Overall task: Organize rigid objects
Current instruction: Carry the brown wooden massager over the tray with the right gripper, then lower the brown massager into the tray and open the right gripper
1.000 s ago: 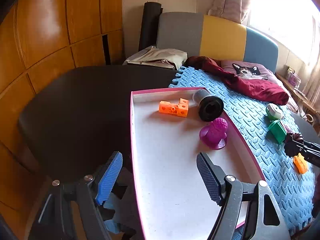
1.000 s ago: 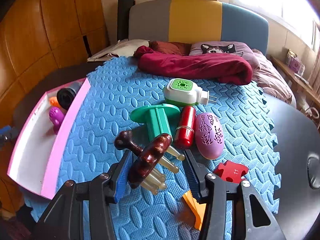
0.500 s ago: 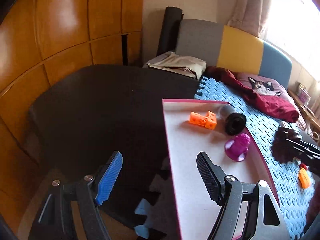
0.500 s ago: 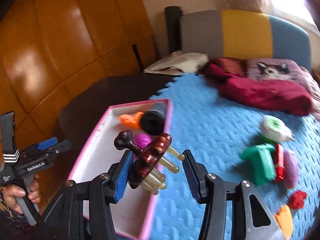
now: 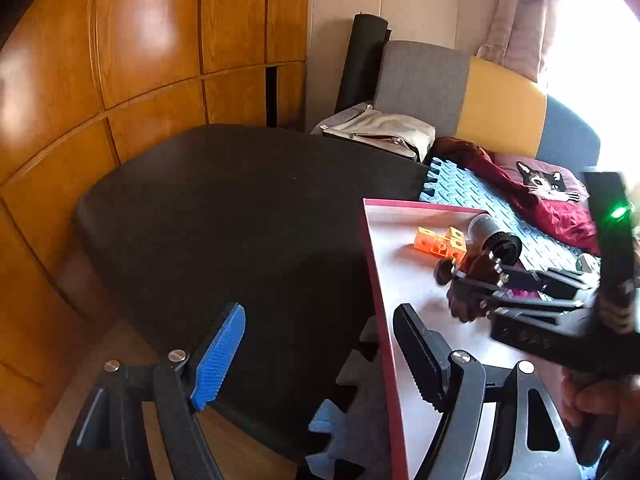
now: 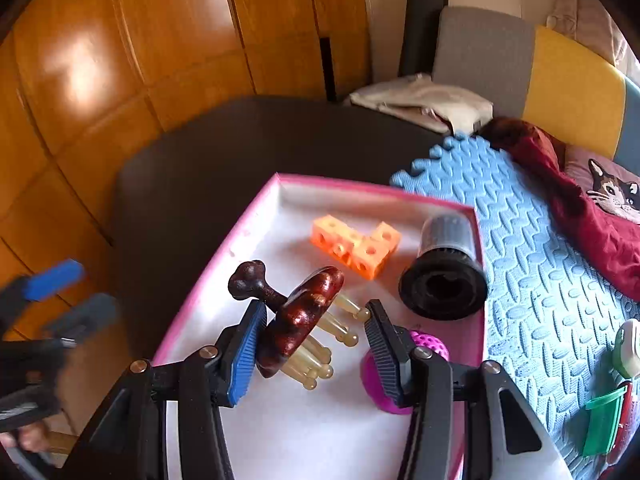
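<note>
Handheld grippers, black frames with ribbed finger pads.
Left gripper (image 5: 316, 354): one blue pad (image 5: 218, 356), one black pad (image 5: 418, 350), silver screws. Right gripper (image 6: 314, 346): the same pairing; a green light glows on its body. Bare skin at the handles.

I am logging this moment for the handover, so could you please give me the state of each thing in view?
Left gripper: open, holding nothing.
Right gripper: shut on the wooden massager, over the pink-rimmed box.
Wooden massager: held, tilted, prongs toward the right finger.
Pink-rimmed box: open-topped.
Black cylinder: on its side in the box.
Orange block piece: flat in the box.
Purple toy: in the box, partly hidden.
</note>
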The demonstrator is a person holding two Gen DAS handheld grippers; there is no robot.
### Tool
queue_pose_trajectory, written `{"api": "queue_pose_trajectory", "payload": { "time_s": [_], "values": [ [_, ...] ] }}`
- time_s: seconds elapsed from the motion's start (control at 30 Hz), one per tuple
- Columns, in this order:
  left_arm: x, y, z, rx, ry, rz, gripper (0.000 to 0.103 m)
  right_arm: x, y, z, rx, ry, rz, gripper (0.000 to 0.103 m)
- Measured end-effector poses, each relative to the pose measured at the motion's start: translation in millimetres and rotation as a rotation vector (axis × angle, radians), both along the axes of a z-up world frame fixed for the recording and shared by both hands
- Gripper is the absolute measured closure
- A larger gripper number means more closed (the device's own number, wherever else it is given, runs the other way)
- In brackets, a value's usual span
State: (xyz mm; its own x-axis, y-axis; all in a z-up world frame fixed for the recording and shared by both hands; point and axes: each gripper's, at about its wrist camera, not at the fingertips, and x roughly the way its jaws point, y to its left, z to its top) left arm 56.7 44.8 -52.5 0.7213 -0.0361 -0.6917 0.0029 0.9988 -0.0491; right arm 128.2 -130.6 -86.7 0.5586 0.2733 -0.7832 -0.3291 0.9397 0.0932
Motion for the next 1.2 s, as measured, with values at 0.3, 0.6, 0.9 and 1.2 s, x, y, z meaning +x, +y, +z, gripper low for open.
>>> {"api": "queue_pose_trajectory", "payload": {
  "time_s": [0.3, 0.6, 0.9, 1.2],
  "values": [
    [-4.2, -0.8, 9.0, 0.029, -0.038, -0.005, 0.026, -3.2, -11.4, -2.2, 0.05, -0.003, -0.05, 0.052],
    [-11.0, -2.0, 15.5, 0.044, -0.059, -0.011, 0.026, -3.8, -12.9, -0.4, 0.063, 0.019, -0.096, 0.051],
    [-13.8, -4.1, 15.1, 0.05, -0.063, -0.013, 0.025, -22.2, -27.5, 13.5, 0.12, -0.007, -0.128, 0.05],
    [-17.6, -12.3, 16.9, 0.063, -0.074, -0.028, 0.023, -49.0, -48.6, 33.6, 0.138, -0.071, -0.145, 0.049]
  ]
}}
